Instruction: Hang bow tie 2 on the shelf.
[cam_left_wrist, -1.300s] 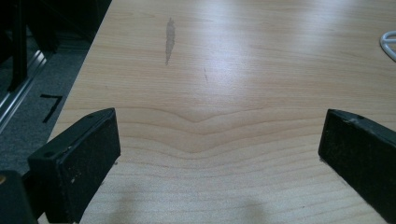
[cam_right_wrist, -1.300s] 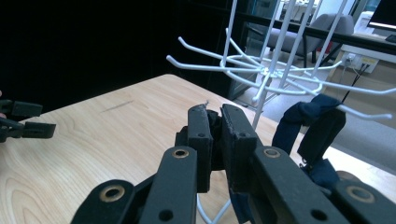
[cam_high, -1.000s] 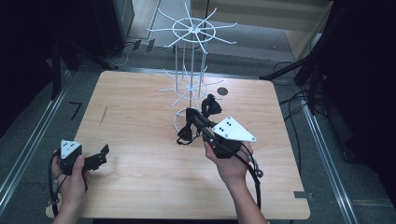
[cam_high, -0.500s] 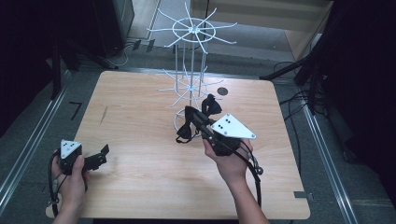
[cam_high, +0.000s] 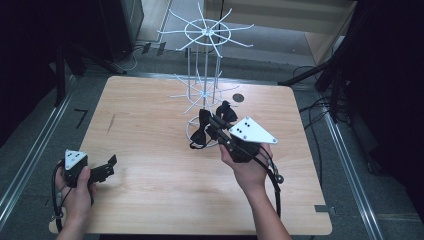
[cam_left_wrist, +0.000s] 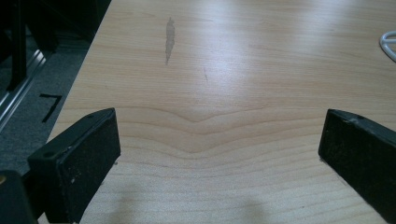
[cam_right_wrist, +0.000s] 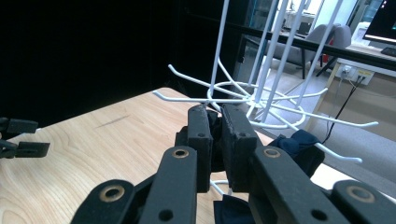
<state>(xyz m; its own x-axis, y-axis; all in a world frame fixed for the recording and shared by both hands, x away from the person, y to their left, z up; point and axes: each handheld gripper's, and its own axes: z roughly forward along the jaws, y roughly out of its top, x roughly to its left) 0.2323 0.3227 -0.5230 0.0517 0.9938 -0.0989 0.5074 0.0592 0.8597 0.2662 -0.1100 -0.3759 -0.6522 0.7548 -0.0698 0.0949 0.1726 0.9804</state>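
One dark bow tie (cam_high: 202, 129) hangs pinched in the right tongs (cam_high: 212, 125), jaws nearly closed on its knot, just above the ring base of the white wire rack (cam_high: 204, 95) and under its lower tier of hooks. In the right gripper view the jaws clamp the dark cloth (cam_right_wrist: 215, 140) with the rack's hooks (cam_right_wrist: 261, 100) close in front. A second dark bow tie (cam_high: 227, 112) sits just beside it, toward the rack's right. The left tongs (cam_high: 102, 170) rest wide apart and hold nothing, low over the near left corner of the counter (cam_high: 150, 125), well apart from the rack. The likely trouble: the tie's loop may miss or snag a thin hook, and a push from the right tongs could tip or spin the light rack, since nothing steadies it.
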